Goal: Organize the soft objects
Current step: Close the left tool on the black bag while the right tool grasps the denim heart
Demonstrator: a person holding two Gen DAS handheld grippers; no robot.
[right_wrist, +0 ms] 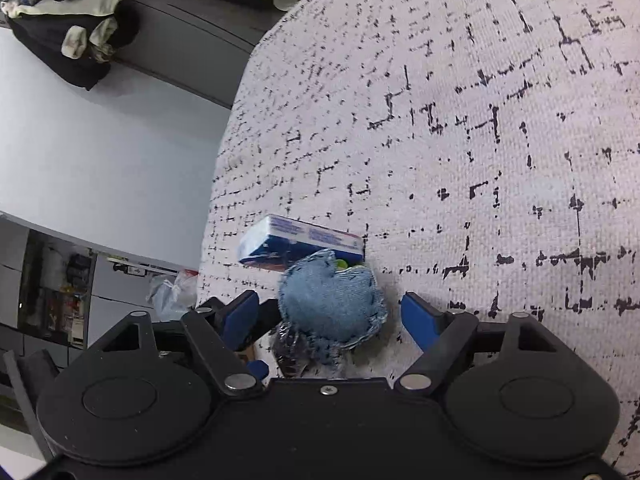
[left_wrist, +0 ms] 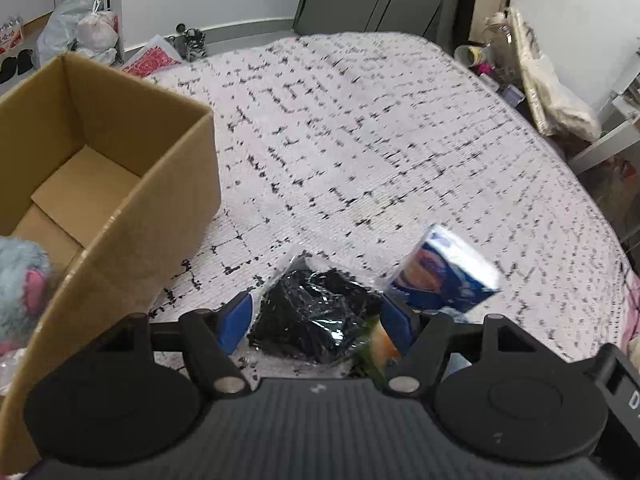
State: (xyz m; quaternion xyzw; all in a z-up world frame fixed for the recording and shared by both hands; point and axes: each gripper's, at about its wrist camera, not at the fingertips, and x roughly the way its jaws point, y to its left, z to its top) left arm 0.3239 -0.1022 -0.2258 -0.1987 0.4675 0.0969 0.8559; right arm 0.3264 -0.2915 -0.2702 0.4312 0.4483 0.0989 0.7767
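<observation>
**Two open claws over soft goods on the bed**

Blue-padded fingers of the left gripper [left_wrist: 316, 322] stand spread around a black bundle in clear wrap [left_wrist: 316, 312], gripping nothing. Just beyond lies a blue tissue pack [left_wrist: 444, 272] on the speckled bedspread [left_wrist: 360, 128]. To the left, a cardboard box [left_wrist: 120, 184] holds a fluffy blue toy [left_wrist: 20, 284]. The right gripper [right_wrist: 334, 314] is likewise open around a denim pouch [right_wrist: 332, 304], which touches the tissue pack.
</observation>
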